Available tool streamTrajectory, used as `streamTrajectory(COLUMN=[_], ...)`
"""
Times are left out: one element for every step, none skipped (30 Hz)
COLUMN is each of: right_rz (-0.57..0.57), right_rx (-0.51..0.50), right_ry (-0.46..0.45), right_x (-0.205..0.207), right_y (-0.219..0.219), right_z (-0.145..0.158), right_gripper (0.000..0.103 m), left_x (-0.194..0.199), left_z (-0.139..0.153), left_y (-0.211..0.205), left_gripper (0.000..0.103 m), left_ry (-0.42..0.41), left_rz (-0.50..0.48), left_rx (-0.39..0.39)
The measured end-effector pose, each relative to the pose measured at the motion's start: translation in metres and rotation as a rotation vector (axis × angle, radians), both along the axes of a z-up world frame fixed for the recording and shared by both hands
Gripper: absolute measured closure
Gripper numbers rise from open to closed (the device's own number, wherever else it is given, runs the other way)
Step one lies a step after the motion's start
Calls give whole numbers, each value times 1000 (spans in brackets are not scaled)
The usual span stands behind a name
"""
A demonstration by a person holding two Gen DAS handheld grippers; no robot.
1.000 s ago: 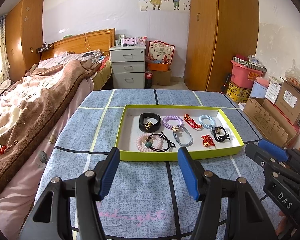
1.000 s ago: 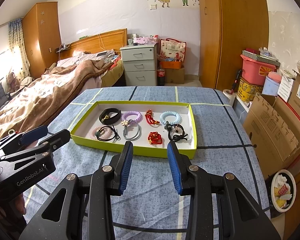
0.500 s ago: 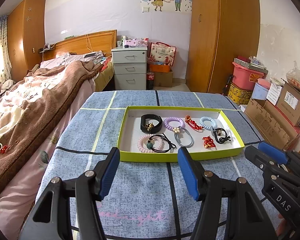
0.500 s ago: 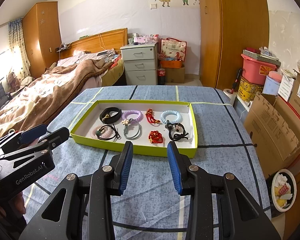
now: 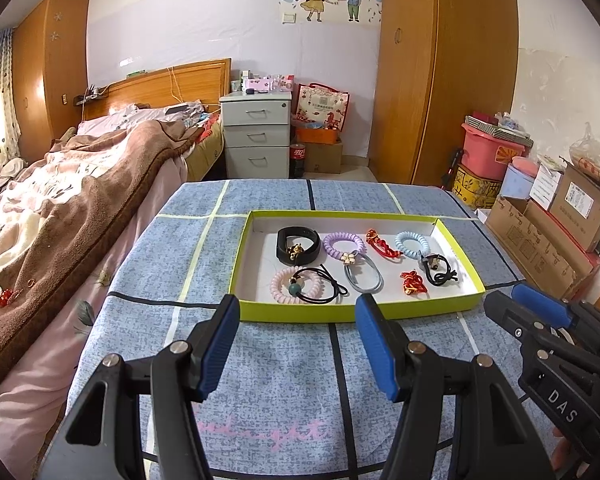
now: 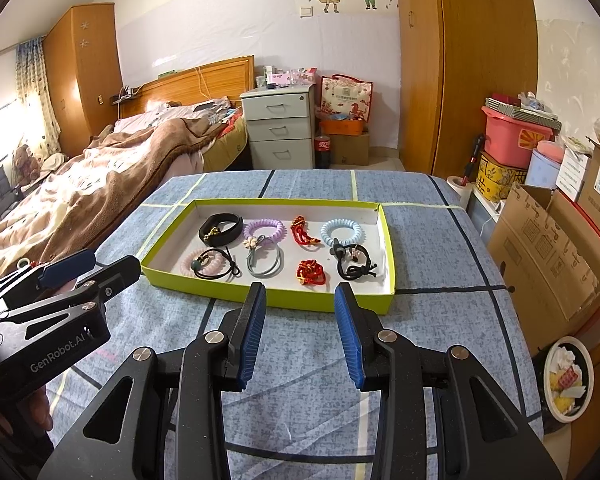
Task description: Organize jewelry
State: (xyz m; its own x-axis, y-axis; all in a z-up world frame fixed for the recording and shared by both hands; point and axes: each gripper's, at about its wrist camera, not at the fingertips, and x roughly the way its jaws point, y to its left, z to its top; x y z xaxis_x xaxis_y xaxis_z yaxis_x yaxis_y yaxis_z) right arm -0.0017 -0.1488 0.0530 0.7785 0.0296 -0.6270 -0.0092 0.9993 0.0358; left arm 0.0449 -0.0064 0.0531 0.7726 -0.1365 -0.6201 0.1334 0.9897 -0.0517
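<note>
Inside tray: nine hair ties; both hand-held grippers released.

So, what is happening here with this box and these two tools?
A person holds a pair of tongs in each hand above a table with a blue cloth. Both the left tongs and the right tongs are open and hold nothing. In front of them lies a shallow green tray with hair ties and bracelets, such as a black band and a purple coil tie. Nothing is being touched.
</note>
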Motion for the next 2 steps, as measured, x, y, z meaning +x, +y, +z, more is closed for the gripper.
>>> streamTrajectory(right_rz=[1,1], right_rx=[0,0], right_ry=[0,0], right_x=[0,0], right_y=[0,0], right_z=[0,-1], right_gripper=[66,66], left_x=[0,0], left_z=[0,0], left_y=[0,0], left_gripper=[41,41], left_ry=[1,0], left_rz=[3,7], left_rx=[2,4])
